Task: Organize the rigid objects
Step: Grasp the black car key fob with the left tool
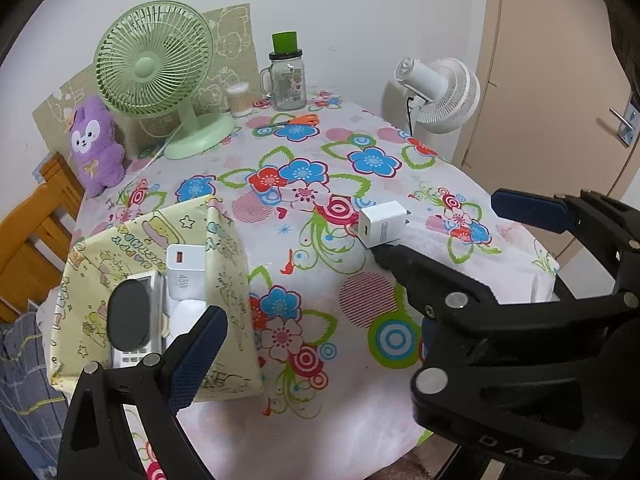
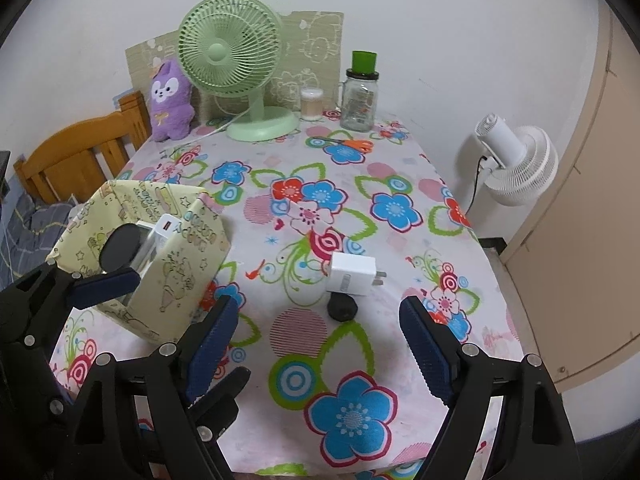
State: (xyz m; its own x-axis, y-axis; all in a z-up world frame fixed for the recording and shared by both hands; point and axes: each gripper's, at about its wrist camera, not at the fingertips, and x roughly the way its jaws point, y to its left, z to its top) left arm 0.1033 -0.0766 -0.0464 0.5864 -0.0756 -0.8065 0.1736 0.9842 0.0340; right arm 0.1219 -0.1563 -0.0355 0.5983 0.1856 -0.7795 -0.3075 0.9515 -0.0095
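Right fingers [image 2: 428, 354] spread wide; white charger [image 2: 353, 276] lies beyond, untouched.

My two fisheye views are evenly, softly lit from overhead; shadows stay faint; the frame bows and blackens toward 10 and 2 o'clock; focus is sharp, without glare.
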